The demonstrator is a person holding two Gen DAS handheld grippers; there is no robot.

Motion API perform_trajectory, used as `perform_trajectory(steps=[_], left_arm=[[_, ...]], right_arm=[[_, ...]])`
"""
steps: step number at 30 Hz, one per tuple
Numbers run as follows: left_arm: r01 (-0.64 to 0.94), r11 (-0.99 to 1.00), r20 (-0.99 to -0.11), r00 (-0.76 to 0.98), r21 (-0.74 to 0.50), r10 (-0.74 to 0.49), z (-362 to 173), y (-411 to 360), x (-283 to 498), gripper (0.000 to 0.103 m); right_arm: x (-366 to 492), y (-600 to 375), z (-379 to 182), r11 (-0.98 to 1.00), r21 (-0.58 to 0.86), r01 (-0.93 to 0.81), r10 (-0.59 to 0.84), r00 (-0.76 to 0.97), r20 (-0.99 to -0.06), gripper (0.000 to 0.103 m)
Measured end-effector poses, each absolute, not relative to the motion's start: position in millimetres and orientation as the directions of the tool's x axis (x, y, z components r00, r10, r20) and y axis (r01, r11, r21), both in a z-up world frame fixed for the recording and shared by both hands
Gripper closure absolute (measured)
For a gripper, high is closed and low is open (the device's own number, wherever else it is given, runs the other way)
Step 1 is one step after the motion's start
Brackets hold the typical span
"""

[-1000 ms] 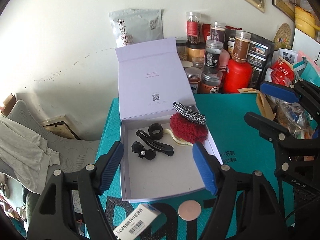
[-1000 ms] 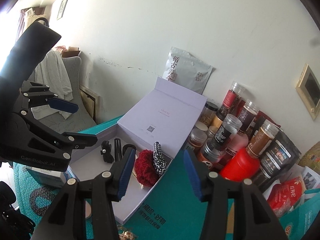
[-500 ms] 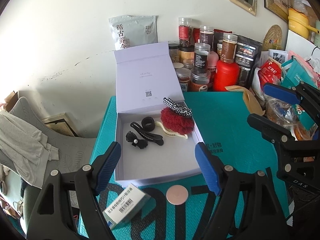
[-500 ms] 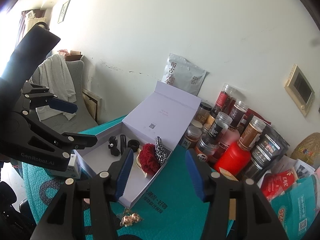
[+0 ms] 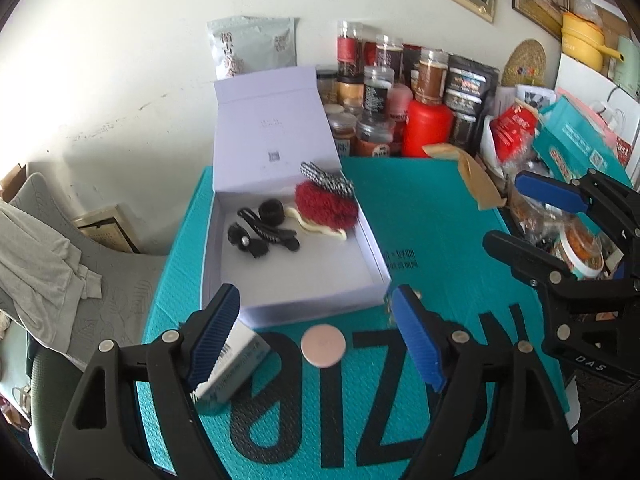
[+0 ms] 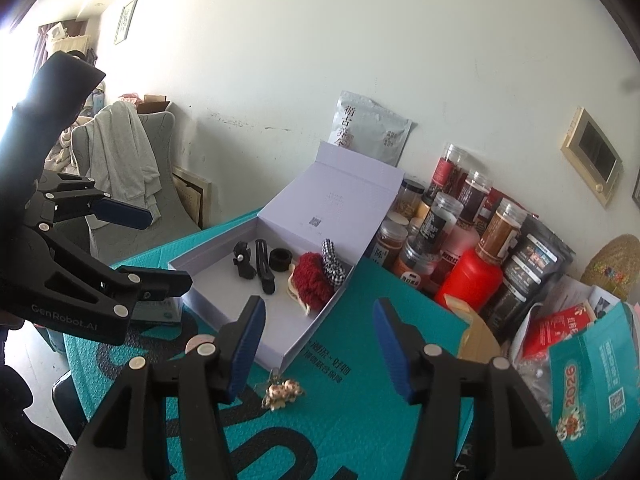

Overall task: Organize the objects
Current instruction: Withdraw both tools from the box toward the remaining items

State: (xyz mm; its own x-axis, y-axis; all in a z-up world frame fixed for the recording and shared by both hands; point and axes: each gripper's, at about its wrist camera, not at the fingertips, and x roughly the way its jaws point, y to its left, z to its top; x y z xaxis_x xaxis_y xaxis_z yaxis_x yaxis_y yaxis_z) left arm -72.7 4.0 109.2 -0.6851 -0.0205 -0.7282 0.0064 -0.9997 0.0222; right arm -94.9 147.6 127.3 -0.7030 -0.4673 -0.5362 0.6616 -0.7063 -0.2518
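A white box [image 5: 304, 270] with its lid up sits on the teal mat [image 5: 432, 240]. It holds a red fuzzy scrunchie [image 5: 326, 208], a checkered bow, a cream clip and black hair clips [image 5: 264, 234]. In front of it lie a round pink disc [image 5: 323, 347] and a small barcode carton [image 5: 236, 364]. My left gripper [image 5: 315, 300] hovers open over them, with nothing between its fingers. In the right wrist view a beige charm [image 6: 282, 392] lies by the box [image 6: 224, 292] corner. My right gripper [image 6: 319, 304] stands open above it, with nothing between its fingers.
Jars and a red bottle [image 5: 426, 128] crowd the wall behind the box. Snack bags and a teal carton [image 5: 568, 148] pile up at the right mat edge. A grey chair with draped cloth [image 5: 40, 248] stands left of the table.
Both grippers have drawn back from the box, which now looks farther off. The disc, the barcode carton and the charm have come into fuller view. The left jaws stand slightly wider.
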Motion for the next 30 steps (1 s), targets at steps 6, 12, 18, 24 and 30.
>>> perform_trajectory(steps=[6,12,18,24,30], left_arm=[[-0.008,-1.0,-0.743,-0.669,0.006,0.001,92,11,-60,0.025],[-0.033,-0.999,-0.77,-0.636,-0.03,0.044,62,18,-52,0.025],[-0.054,-0.998,-0.804,-0.591,-0.032,0.058,31,27,-52,0.025],[-0.068,-0.997,-0.824,-0.561,-0.04,0.072,7,26,-55,0.025],[-0.072,-0.995,-0.843,-0.529,-0.069,0.097,-16,22,-65,0.025]], right_arm=[[-80,154,108,-0.708,-0.245,0.662,-0.456,-0.694,-0.557,0.046],[-77,159,85,-0.708,-0.211,0.674,-0.452,-0.661,-0.599,0.046],[-76,161,56,-0.702,-0.19,0.686,-0.438,-0.627,-0.644,0.046],[-80,163,31,-0.703,-0.153,0.694,-0.431,-0.587,-0.685,0.046],[-87,163,11,-0.705,-0.119,0.699,-0.428,-0.554,-0.715,0.046]])
